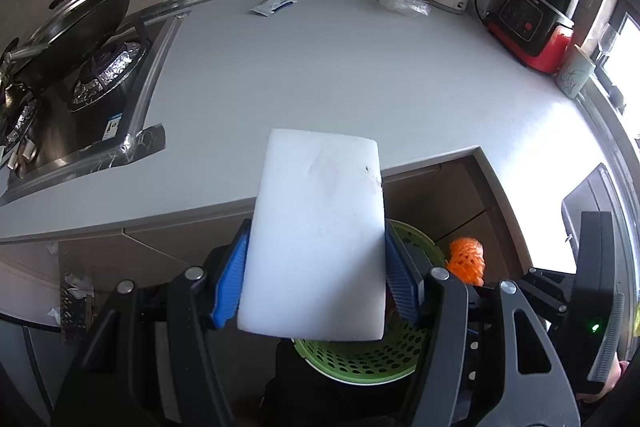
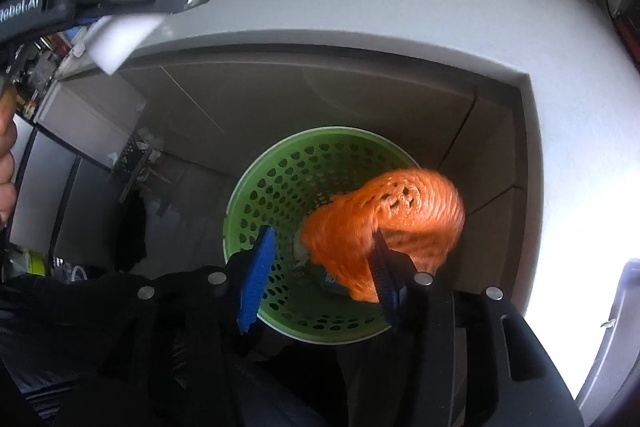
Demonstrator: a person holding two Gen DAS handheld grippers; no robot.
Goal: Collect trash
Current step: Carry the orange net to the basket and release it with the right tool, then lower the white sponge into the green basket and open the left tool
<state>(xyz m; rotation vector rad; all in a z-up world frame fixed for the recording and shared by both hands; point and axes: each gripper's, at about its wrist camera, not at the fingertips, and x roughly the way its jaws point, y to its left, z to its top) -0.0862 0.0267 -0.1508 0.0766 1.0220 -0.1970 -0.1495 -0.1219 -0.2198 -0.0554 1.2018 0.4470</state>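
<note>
- Over the green basket (image 2: 256, 187), right gripper (image 2: 320, 259) is spread open; blurred orange mesh (image 2: 384, 223) hangs against its right finger above the basket mouth.
- Left gripper (image 1: 316, 267) clamps a white foam block (image 1: 320, 227), up by the counter edge (image 1: 180, 215).
- Risk: mesh snags on the finger and swings past the rim.
- Risk: block is wide, could catch the rim or counter lip.
- Room: basket is tucked in the counter notch, open from above only.
- More trash on the counter: packet (image 1: 274, 5), clear wrap (image 1: 404, 3).
</note>
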